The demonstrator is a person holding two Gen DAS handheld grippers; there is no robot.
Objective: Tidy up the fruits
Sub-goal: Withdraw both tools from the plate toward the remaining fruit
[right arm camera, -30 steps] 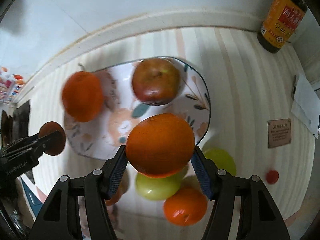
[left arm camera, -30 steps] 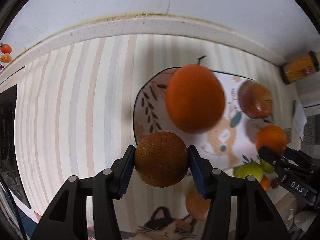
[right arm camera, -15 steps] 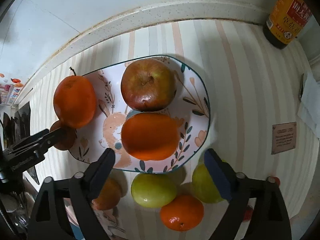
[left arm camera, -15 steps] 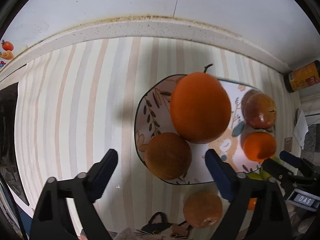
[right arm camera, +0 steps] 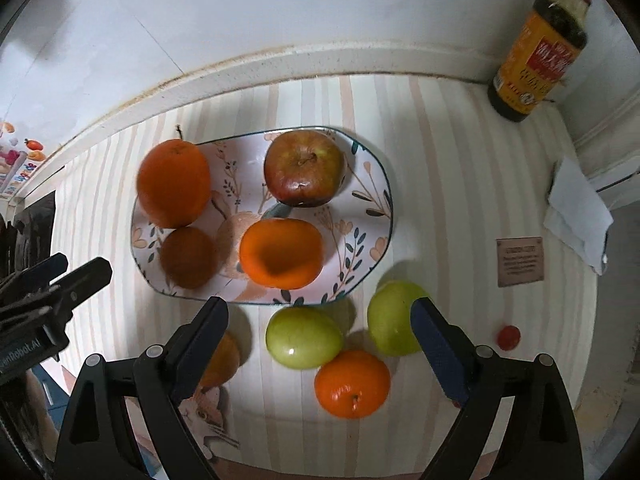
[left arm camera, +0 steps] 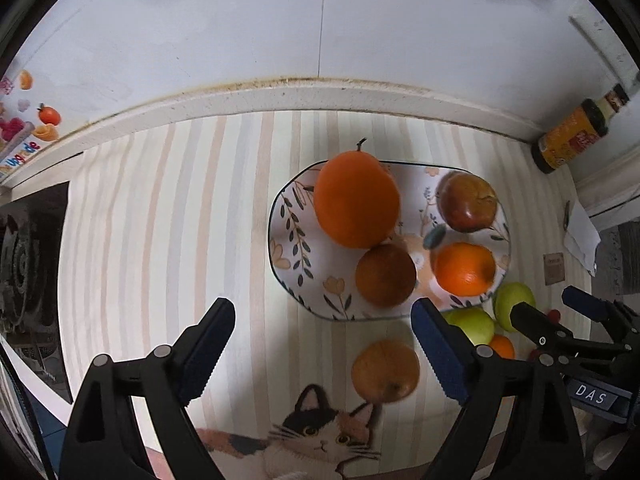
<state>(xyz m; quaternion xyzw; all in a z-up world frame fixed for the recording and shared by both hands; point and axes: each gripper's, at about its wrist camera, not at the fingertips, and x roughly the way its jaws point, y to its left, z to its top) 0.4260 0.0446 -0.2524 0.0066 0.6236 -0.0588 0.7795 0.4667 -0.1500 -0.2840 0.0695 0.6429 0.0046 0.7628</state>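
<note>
Both hand-held grippers hang above the striped tablecloth (right arm camera: 460, 168) with jaws spread wide and empty. The left gripper (left arm camera: 324, 344) has just been opening; nothing sits between its pads, and the brown fruit (left arm camera: 386, 275) lies just ahead of it on the floral plate (left arm camera: 296, 240), touching the big orange (left arm camera: 356, 200) beyond. The right gripper (right arm camera: 320, 338) has likewise just been opening; ahead of it an orange fruit (right arm camera: 282, 254) rests on the plate before a red apple (right arm camera: 304, 172). Nearer its fingers, off the plate, lie two green apples (right arm camera: 304, 338) and a tangerine (right arm camera: 352, 384). Far off to its right stands a sauce bottle (right arm camera: 540, 48).
</note>
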